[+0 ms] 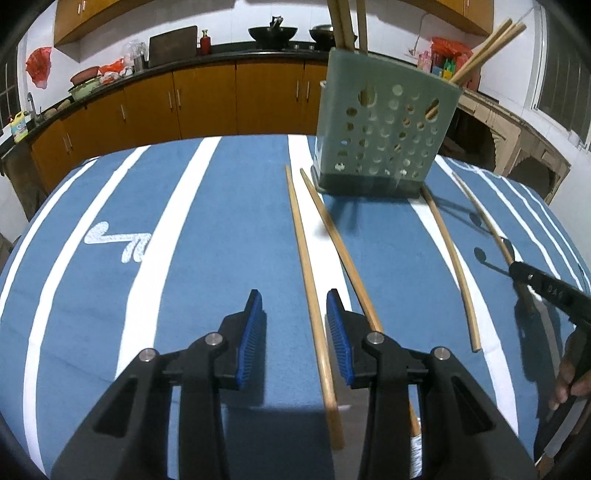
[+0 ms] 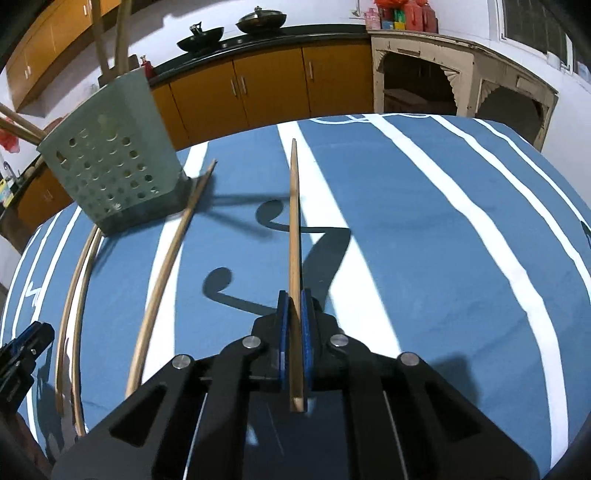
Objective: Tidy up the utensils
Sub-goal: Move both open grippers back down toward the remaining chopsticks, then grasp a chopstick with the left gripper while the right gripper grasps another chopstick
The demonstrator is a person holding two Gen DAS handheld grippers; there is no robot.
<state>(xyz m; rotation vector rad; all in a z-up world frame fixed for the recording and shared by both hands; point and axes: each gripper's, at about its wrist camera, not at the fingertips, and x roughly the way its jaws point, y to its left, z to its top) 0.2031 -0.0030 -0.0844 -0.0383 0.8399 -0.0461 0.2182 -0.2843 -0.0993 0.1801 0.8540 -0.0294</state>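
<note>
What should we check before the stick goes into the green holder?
1. Right tool shut on the held chopstick: ok.
2. Held chopstick lifted off the blue cloth: cannot tell.
3. Green holder standing upright: ok.
4. Room inside the holder, which already has sticks: cannot tell.
5. Left tool open and empty: ok.
6. Three loose chopsticks left on the cloth: not ok, more to collect.

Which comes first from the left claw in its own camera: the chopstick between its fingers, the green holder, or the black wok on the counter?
1. Chopstick, lying between the open left claw fingers.
2. Green holder, ahead, slightly right, on the cloth.
3. Black wok, far back on the counter.
</note>
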